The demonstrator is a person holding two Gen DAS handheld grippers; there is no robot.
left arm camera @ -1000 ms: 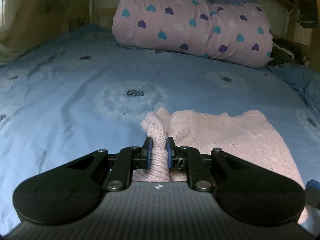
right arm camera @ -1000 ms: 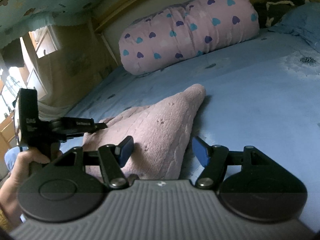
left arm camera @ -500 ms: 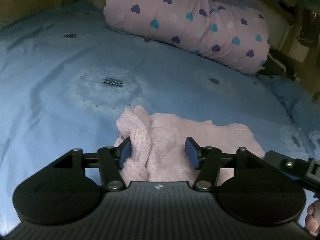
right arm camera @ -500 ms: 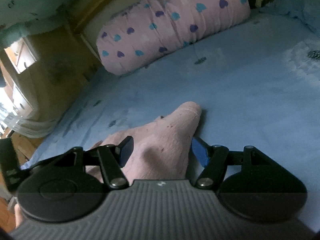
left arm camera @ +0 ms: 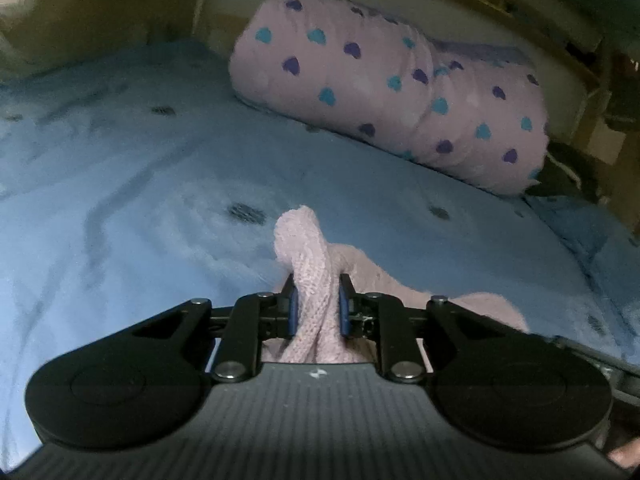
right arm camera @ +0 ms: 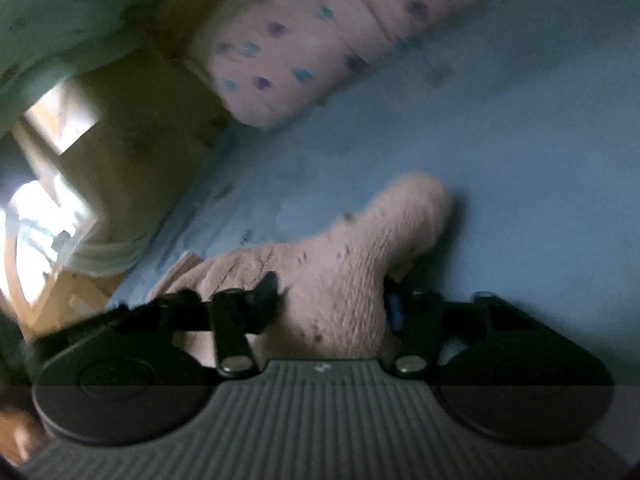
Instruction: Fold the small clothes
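Note:
A small pink knitted garment (left arm camera: 308, 264) lies on the blue bed sheet (left arm camera: 120, 208). My left gripper (left arm camera: 316, 312) is shut on a bunched corner of it, which sticks up between the blue pads. In the right wrist view the garment (right arm camera: 360, 248) rises in a ridge between the fingers of my right gripper (right arm camera: 332, 300), which is closed in on the thick fold. That view is blurred and tilted.
A rolled pink quilt with blue and purple hearts (left arm camera: 384, 84) lies across the head of the bed and also shows in the right wrist view (right arm camera: 320, 32). A dark item (left arm camera: 568, 168) sits at the far right. A wooden wall and a bright window (right arm camera: 44, 224) are to the left.
My left gripper opened half a second ago and has shut again on the garment's corner, lifting it. My right gripper has closed from wide open onto the fold and the view has tilted.

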